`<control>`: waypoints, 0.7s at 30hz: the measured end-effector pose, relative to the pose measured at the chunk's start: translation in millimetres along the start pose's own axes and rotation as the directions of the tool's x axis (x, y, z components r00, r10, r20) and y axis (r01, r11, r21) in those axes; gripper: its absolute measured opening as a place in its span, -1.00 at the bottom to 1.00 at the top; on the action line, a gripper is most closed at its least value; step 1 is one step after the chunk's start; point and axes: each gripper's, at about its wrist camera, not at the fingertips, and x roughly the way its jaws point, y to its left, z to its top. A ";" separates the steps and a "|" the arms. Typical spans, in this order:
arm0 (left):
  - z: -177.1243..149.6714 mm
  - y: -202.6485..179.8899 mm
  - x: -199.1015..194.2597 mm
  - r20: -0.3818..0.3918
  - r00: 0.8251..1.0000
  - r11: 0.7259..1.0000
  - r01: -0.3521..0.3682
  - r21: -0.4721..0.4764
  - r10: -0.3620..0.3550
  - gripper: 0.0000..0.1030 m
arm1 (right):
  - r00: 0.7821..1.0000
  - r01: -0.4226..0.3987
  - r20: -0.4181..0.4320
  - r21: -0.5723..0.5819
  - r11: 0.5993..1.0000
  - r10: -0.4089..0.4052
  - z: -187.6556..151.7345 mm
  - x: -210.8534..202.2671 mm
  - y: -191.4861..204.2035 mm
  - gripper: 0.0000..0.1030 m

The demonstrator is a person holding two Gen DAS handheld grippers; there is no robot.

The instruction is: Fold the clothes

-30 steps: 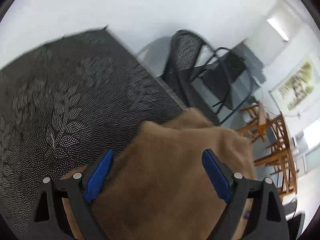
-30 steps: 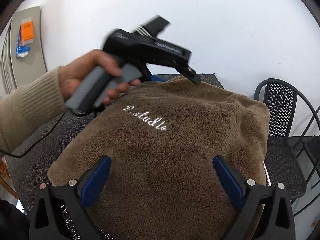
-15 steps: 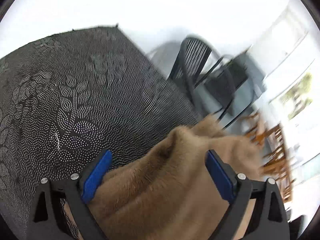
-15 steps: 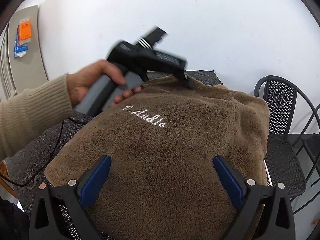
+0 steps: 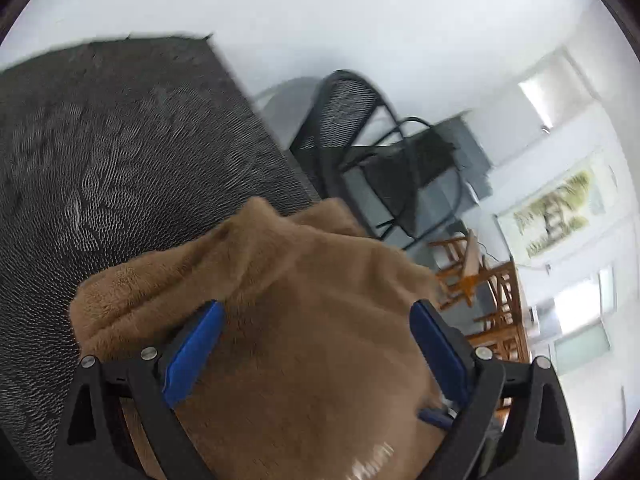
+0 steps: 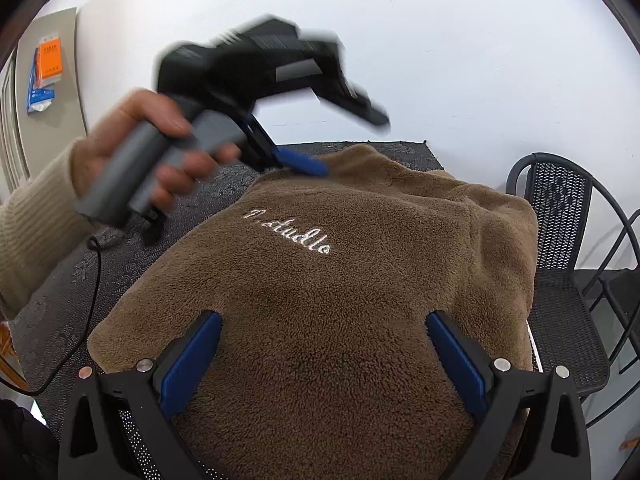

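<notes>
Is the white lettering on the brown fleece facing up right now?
Yes, the white lettering shows on top of the brown fleece spread on the table in the right wrist view.

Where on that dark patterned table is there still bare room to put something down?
Bare tabletop shows beyond and left of the brown fleece, up to the far edge by the white wall. A narrower strip lies left of the fleece, crossed by a black cable. The middle and the side toward the black mesh chair are covered.
</notes>
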 end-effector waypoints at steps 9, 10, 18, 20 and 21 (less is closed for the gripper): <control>3.6 -2.5 15.5 0.001 1.000 1.000 0.000 0.027 0.000 0.87 | 1.000 0.011 -0.002 0.000 1.000 -0.011 0.5 -0.8 -0.1 0.99; 2.8 1.4 13.6 0.010 1.000 1.000 0.018 0.016 -0.018 0.87 | 1.000 0.008 0.001 0.001 1.000 -0.008 -0.1 -2.2 0.1 0.99; -17.9 -15.3 -31.8 0.160 0.979 0.988 -0.140 0.071 0.128 0.88 | 0.999 0.000 0.043 0.013 1.000 -0.001 -3.0 -10.9 -1.1 0.99; -27.0 -17.2 -34.3 0.177 0.965 0.971 -0.216 0.102 0.196 0.88 | 0.998 0.007 0.056 0.013 1.000 -0.007 -3.7 -15.1 -0.3 0.99; -30.0 -15.9 -32.6 0.166 0.964 0.967 -0.229 0.110 0.210 0.88 | 0.998 0.003 0.066 0.018 1.000 -0.004 -4.3 -19.3 -0.7 0.99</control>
